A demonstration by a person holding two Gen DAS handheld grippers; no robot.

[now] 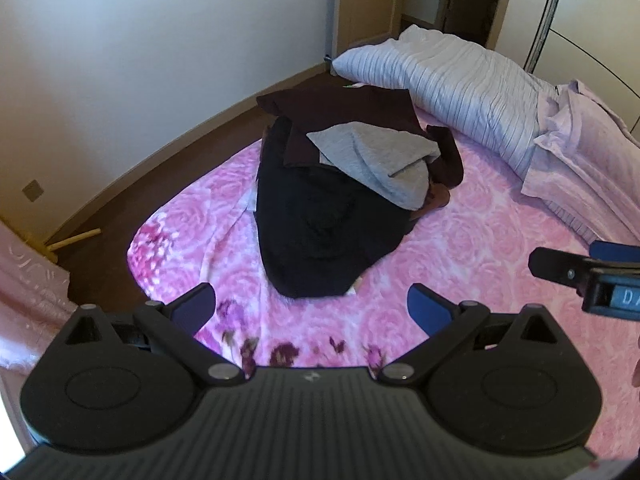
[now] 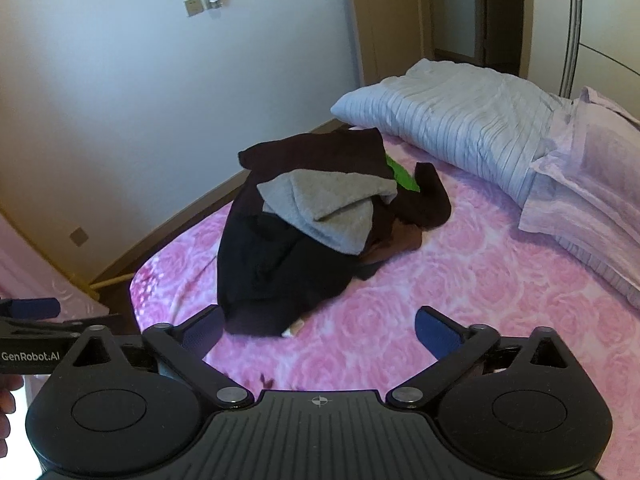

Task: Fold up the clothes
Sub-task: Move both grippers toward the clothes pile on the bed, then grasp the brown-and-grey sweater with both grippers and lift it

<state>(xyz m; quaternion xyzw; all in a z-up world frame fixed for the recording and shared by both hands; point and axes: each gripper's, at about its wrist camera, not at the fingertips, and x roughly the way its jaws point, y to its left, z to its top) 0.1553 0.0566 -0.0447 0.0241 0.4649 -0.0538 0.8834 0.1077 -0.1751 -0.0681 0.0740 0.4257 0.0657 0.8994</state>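
A pile of clothes lies on the pink rose-patterned bed. A black garment sits lowest and nearest. On top rests a folded grey garment, and a dark maroon one lies behind and around it. A bright green piece peeks out at the back. My left gripper hovers open just short of the black garment's near edge, holding nothing. My right gripper is open too, its left finger close to the black garment's corner.
A striped grey-white quilt and a lilac pillow lie at the back right of the bed. Brown floor and a white wall border the bed's left side. A door stands behind.
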